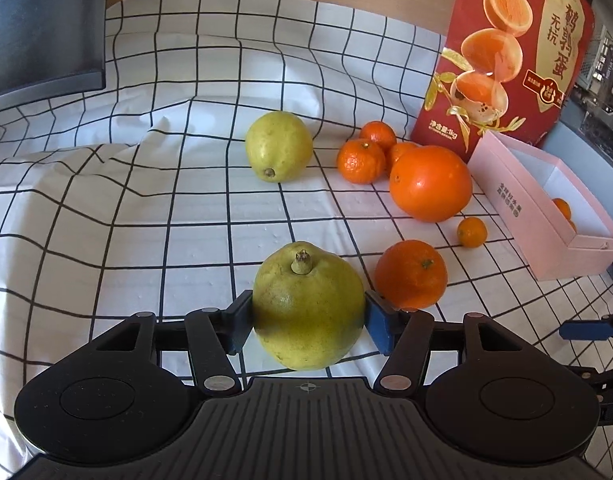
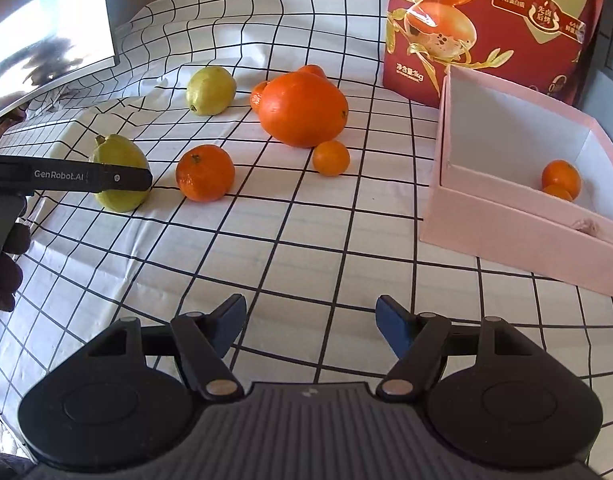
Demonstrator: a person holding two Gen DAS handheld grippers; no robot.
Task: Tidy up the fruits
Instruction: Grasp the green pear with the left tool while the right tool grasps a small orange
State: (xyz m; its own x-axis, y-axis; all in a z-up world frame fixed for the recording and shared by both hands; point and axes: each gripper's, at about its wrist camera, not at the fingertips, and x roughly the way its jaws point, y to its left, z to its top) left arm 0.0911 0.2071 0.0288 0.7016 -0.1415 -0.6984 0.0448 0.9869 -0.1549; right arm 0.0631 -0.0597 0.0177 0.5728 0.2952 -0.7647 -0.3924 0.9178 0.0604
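Note:
A yellow-green pear [image 1: 308, 308] rests on the checked cloth between the pads of my left gripper [image 1: 308, 318], which touch its two sides. From the right wrist view the same pear [image 2: 118, 156] sits at the left, with a left finger [image 2: 118, 178] across it. My right gripper [image 2: 310, 320] hangs open over bare cloth, nothing between its fingers. Beyond lie a second pear [image 1: 278, 146], a big orange [image 1: 430, 184], a mandarin [image 1: 410, 274], a tiny orange fruit [image 1: 471, 232] and a cluster of small mandarins [image 1: 360, 160]. A pink box [image 2: 506, 236] at the right holds two small oranges [image 2: 561, 176].
A red printed bag [image 2: 486, 20] stands behind the box. A monitor [image 2: 46, 48] sits at the back left. A person's hand [image 2: 6, 272] grips the left tool at the left edge. The checked cloth [image 2: 306, 240] is wrinkled toward the back left.

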